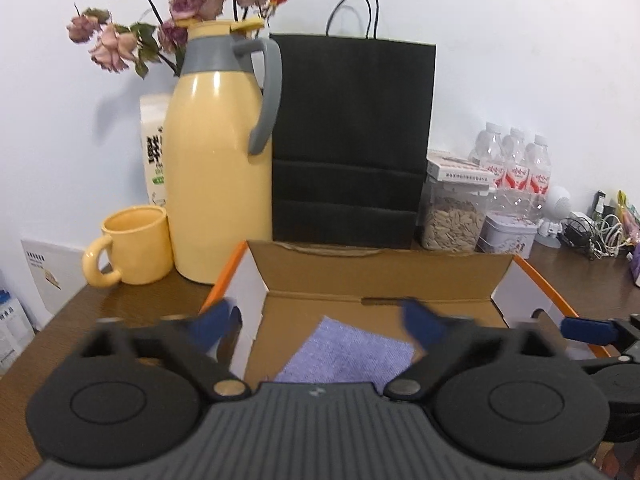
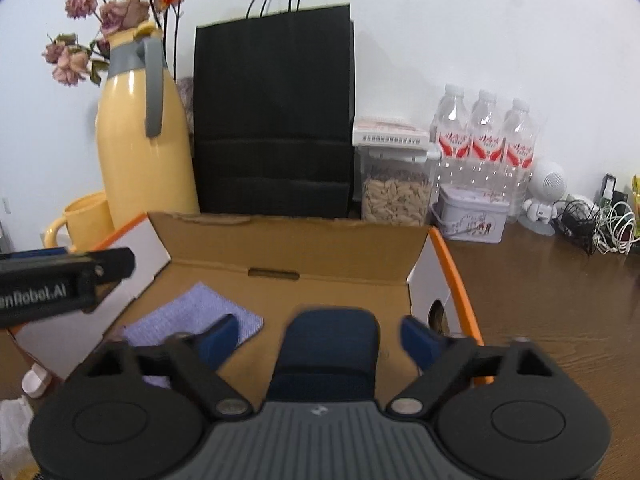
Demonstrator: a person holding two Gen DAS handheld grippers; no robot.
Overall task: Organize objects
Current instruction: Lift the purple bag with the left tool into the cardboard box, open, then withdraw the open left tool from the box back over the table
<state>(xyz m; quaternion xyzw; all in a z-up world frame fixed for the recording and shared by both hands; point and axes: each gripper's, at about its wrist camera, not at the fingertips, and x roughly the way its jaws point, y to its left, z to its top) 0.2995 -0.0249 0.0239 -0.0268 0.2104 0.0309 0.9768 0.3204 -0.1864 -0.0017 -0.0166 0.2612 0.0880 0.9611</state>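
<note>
Both grippers released over the cardboard box [image 2: 288,248].
My left gripper [image 1: 326,322] hides the purple cloth's [image 1: 352,354] near edge; my right gripper [image 2: 320,334] straddles a dark blue item [image 2: 332,344], its base hidden.

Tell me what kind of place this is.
Probably a home or small office desk against a white wall. A yellow thermos jug and matching mug, a pack of water bottles, and tangled charging cables sit on the brown wood table.

a lilac cloth [image 1: 348,354] and navy pouch [image 2: 328,356] lie in a brown, orange-edged box [image 2: 452,276].
</note>
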